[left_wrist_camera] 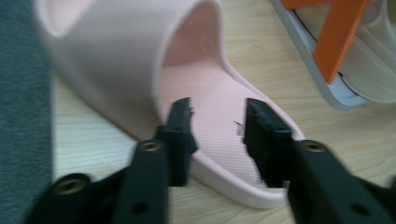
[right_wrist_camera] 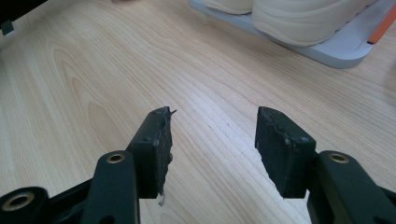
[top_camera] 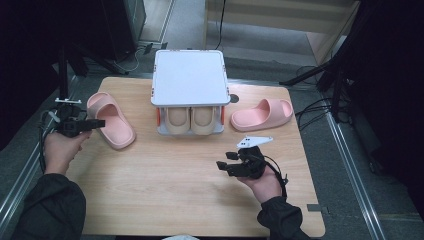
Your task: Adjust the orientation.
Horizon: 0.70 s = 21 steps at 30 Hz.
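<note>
A pink slipper (top_camera: 111, 120) lies on the left of the wooden table (top_camera: 165, 190), and its mate (top_camera: 262, 114) lies at the right, beside a small rack (top_camera: 189, 77). My left gripper (top_camera: 95, 123) sits at the left slipper's outer side. In the left gripper view its jaws (left_wrist_camera: 217, 116) stand open just above the slipper's footbed (left_wrist_camera: 219, 93), with neither pad pressing on it. My right gripper (top_camera: 222, 166) hovers over bare wood in front of the rack, and its jaws (right_wrist_camera: 212, 126) are open with nothing between them.
The rack has a white top and orange posts (left_wrist_camera: 338, 32). A pair of beige slippers (top_camera: 190, 120) sits on its lower shelf (right_wrist_camera: 345, 51). Grey floor and dark stands surround the table. Bare wood spreads across the table's near half.
</note>
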Each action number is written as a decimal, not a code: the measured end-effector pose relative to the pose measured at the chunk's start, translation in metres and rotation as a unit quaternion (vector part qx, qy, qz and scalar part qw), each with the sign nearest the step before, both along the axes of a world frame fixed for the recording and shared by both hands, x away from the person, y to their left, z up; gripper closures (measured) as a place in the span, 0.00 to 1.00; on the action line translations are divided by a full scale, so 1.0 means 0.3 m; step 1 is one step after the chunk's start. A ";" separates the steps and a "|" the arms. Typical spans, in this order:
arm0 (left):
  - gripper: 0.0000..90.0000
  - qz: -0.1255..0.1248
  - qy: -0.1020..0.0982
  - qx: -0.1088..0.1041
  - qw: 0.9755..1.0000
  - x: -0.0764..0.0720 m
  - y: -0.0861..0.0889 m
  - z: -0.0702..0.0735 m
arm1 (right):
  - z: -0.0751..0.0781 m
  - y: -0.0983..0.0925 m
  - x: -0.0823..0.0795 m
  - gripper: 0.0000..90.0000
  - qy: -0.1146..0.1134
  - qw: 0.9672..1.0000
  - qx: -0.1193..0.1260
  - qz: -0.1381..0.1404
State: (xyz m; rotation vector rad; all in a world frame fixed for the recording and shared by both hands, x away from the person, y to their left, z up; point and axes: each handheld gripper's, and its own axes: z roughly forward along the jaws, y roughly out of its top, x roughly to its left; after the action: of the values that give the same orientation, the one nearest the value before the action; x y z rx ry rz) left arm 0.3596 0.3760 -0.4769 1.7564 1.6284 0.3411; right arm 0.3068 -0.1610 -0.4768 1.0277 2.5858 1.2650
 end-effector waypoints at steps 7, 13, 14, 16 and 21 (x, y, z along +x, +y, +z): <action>0.43 0.021 0.009 0.005 1.000 0.006 0.043 -0.050 | -0.001 0.015 0.012 0.52 0.001 1.000 -0.001 0.008; 0.42 0.046 0.014 0.002 0.999 0.052 0.056 -0.088 | -0.005 0.029 0.018 0.52 0.005 1.000 -0.004 0.015; 0.42 0.046 0.016 0.001 0.999 0.059 0.055 -0.092 | -0.008 0.030 0.020 0.52 0.005 1.000 -0.004 0.016; 0.42 0.049 0.024 -0.005 0.999 0.071 0.053 -0.099 | -0.009 0.030 0.021 0.52 0.004 1.000 -0.006 0.016; 0.44 0.061 0.032 -0.004 0.998 0.097 0.065 -0.114 | -0.013 0.016 0.018 0.52 0.005 1.000 -0.008 0.010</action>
State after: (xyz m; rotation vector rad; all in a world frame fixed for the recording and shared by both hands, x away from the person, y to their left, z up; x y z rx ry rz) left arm 0.3886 0.3954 -0.5110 1.6824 1.7838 0.3379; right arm 0.3122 -0.1561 -0.4807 1.0095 2.6164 1.2447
